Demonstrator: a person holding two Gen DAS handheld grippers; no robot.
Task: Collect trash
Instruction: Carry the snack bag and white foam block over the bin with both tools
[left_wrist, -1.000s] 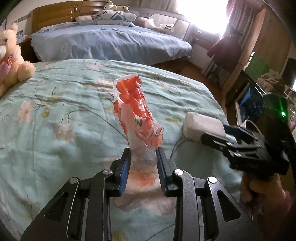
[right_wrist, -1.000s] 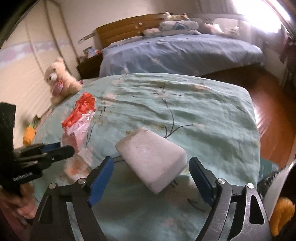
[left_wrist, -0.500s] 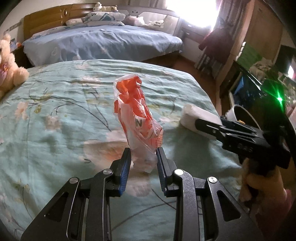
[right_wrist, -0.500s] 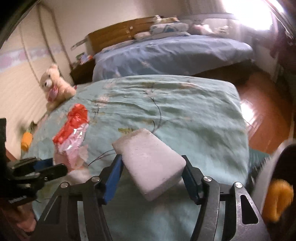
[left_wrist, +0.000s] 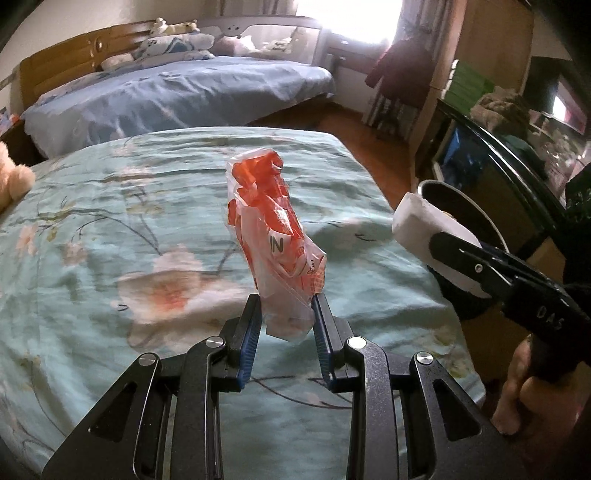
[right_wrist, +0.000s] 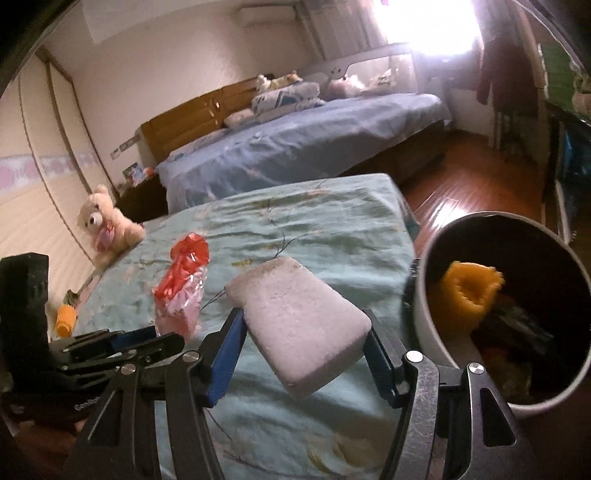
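Crinkly red-and-clear wrapper (left_wrist: 275, 236), light and slippery, stands pinched at its base in the left gripper (left_wrist: 286, 328). At three o'clock, the right gripper (right_wrist: 304, 350) jaws clamp a white foam block (right_wrist: 299, 325), stiff but crumbly-looking, near the bin (right_wrist: 424, 295).

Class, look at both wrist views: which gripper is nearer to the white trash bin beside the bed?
Right. The right gripper, clamping the white sponge, is just beside the trash bin. The left gripper, clamping the red plastic bag, is over the bed, farther from it.
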